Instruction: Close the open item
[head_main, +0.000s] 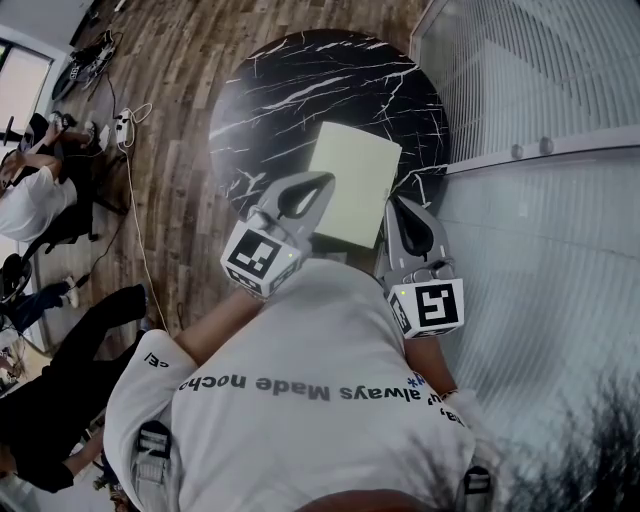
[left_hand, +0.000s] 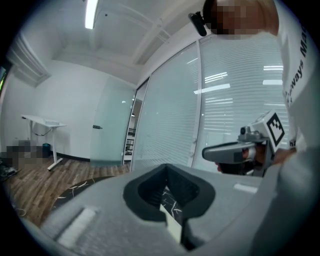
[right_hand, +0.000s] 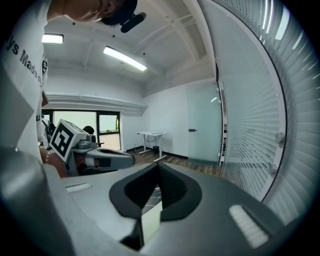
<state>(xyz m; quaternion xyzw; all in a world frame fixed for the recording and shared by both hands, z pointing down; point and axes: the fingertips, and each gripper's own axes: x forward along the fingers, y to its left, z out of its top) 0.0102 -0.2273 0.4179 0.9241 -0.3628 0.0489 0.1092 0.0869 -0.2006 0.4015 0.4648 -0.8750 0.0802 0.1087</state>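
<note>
A flat pale-green rectangular item (head_main: 352, 178), like a notebook or folder, lies on the near half of a round black marble table (head_main: 290, 90). I cannot tell if it is open. Both grippers hang over the table's near edge, close to the person's chest. My left gripper (head_main: 326, 181) is shut, its tips over the item's left edge. My right gripper (head_main: 394, 204) is shut too, by the item's near right corner. A strip of the pale item (left_hand: 173, 226) shows through my left gripper (left_hand: 167, 166). The item (right_hand: 150, 225) also shows through my right gripper (right_hand: 157, 165). Neither holds anything.
A glass wall with blinds (head_main: 540, 90) runs close along the table's right side. People (head_main: 40, 190) sit at the left on the wood floor side, with cables and a power strip (head_main: 125, 125) nearby. A white desk (right_hand: 152, 135) stands far off.
</note>
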